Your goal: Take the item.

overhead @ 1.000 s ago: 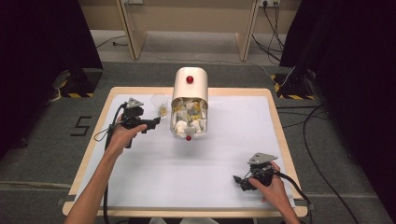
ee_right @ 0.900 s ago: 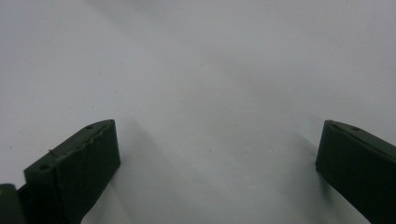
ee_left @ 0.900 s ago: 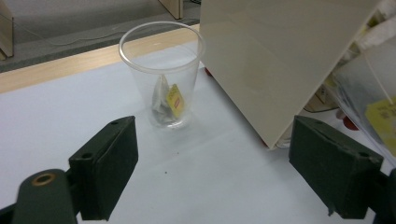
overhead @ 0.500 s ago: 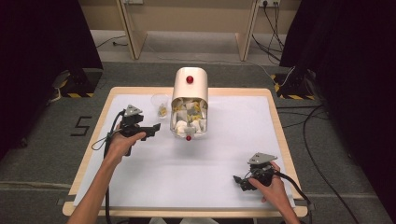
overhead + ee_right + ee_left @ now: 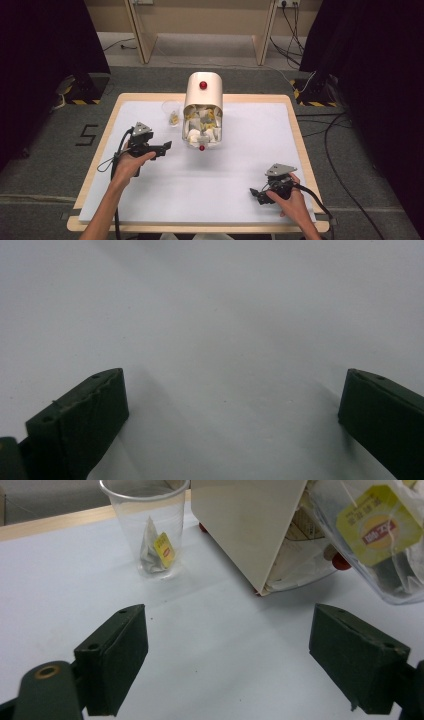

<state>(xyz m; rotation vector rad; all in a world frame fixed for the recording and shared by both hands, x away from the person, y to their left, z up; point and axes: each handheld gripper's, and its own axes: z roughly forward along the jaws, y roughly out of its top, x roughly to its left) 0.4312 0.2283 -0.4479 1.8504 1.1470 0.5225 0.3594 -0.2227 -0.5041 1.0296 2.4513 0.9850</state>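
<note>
The tea-bag dispenser (image 5: pixel 202 112) is found just ahead and right of the left tool (image 5: pixel 227 667), jaws spread empty, while the right tool (image 5: pixel 257 195), likewise released, is held well apart.

Cream dispenser (image 5: pixel 202 95) beside clear cup (image 5: pixel 172 113)

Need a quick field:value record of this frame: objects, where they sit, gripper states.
surface: white table top with a wooden rim
dispenser: cream box with red knobs, at the far centre, its clear front full of tea bags
cup: clear plastic cup, upright beside the dispenser, apart from it
cup contents: one tea bag with a yellow tag
left gripper: open, holding nothing, pointing toward the dispenser
right gripper: open, holding nothing, low over bare table near the front right
</note>
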